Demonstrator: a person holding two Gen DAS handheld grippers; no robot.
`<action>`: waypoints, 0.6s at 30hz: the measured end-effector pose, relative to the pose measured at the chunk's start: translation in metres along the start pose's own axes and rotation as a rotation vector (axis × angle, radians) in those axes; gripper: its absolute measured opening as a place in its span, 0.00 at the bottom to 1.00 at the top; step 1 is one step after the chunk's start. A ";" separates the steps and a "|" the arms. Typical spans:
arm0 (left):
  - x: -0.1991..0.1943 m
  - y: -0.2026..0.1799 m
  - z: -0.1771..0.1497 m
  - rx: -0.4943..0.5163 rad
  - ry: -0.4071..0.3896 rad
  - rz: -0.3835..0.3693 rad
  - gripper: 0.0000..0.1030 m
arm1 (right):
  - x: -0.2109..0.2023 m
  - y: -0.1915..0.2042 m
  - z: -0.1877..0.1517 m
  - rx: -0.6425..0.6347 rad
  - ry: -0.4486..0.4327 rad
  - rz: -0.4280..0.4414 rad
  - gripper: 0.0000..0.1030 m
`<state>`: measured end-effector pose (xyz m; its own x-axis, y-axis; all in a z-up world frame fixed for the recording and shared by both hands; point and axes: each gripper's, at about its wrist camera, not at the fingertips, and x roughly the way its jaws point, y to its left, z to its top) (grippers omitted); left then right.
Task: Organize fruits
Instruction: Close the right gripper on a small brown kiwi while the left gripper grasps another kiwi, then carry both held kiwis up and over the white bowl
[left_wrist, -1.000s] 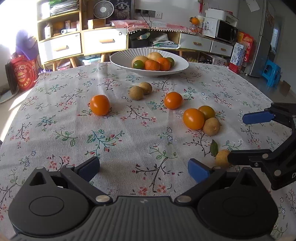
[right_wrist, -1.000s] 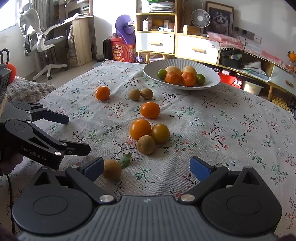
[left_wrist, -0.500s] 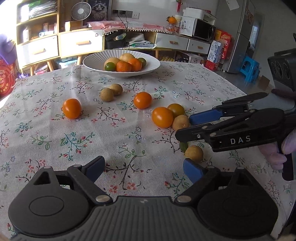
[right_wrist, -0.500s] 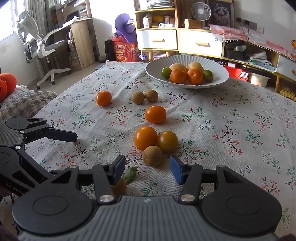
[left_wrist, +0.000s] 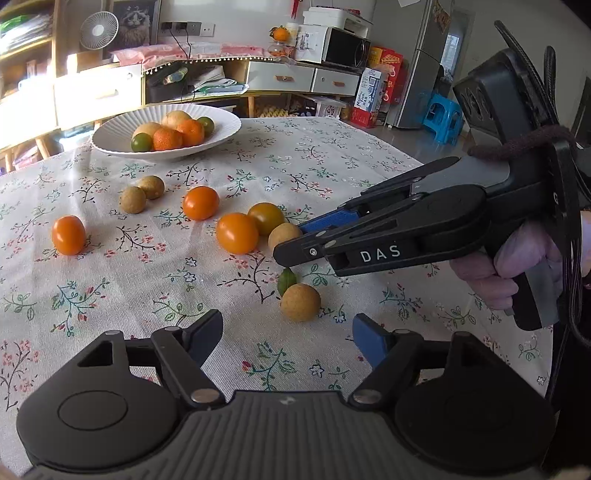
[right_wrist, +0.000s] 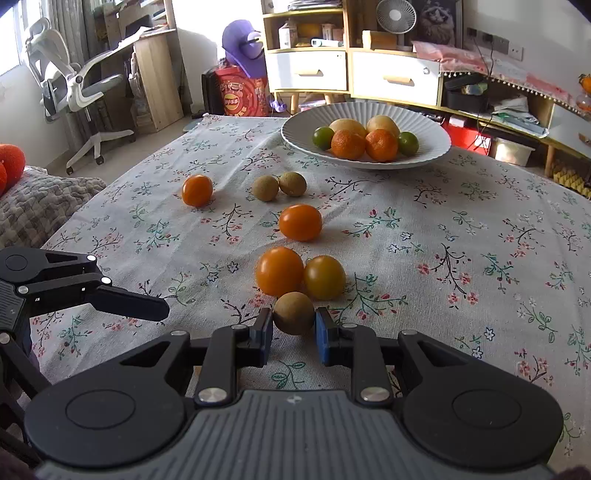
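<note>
Floral cotton covers the whole table (right_wrist: 480, 229), and the loose fruit lies scattered over it, presumably waiting to join the rest in the white ribbed bowl (right_wrist: 424, 127) well beyond both claws, which already holds oranges, limes and two pale yellow fruits. Nearer, straight ahead of the right gripper (right_wrist: 294, 336), an orange tomato (right_wrist: 279, 271) and a darker, half-ripe tomato (right_wrist: 324, 277) sit touching each other. Pressed up against them on the near side is a brown longan (right_wrist: 293, 313), and that is the one being taken: the right claw's blue pads have narrowed to either side of it, so close they look to be touching its skin, though the fruit rests on the cloth and I cannot tell if the grip is firm. The left gripper (left_wrist: 288, 332) hangs wide open and empty, with another longan (left_wrist: 300, 302) and its green leaf (left_wrist: 287, 280) just ahead between its fingers, untouched.
</note>
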<state>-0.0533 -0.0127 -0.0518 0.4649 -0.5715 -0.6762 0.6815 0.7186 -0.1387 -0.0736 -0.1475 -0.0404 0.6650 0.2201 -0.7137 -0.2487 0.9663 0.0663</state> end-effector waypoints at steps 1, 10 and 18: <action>0.001 -0.002 0.000 0.006 0.004 -0.006 0.67 | -0.001 0.000 0.000 0.002 0.001 -0.001 0.21; 0.014 -0.012 0.004 0.023 0.018 -0.025 0.50 | -0.002 -0.004 0.003 0.007 0.005 -0.011 0.21; 0.022 -0.013 0.011 0.012 0.023 0.004 0.34 | -0.001 -0.007 0.001 0.008 0.020 -0.022 0.21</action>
<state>-0.0460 -0.0387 -0.0567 0.4551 -0.5592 -0.6929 0.6863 0.7162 -0.1272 -0.0721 -0.1545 -0.0394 0.6560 0.1962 -0.7288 -0.2284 0.9719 0.0560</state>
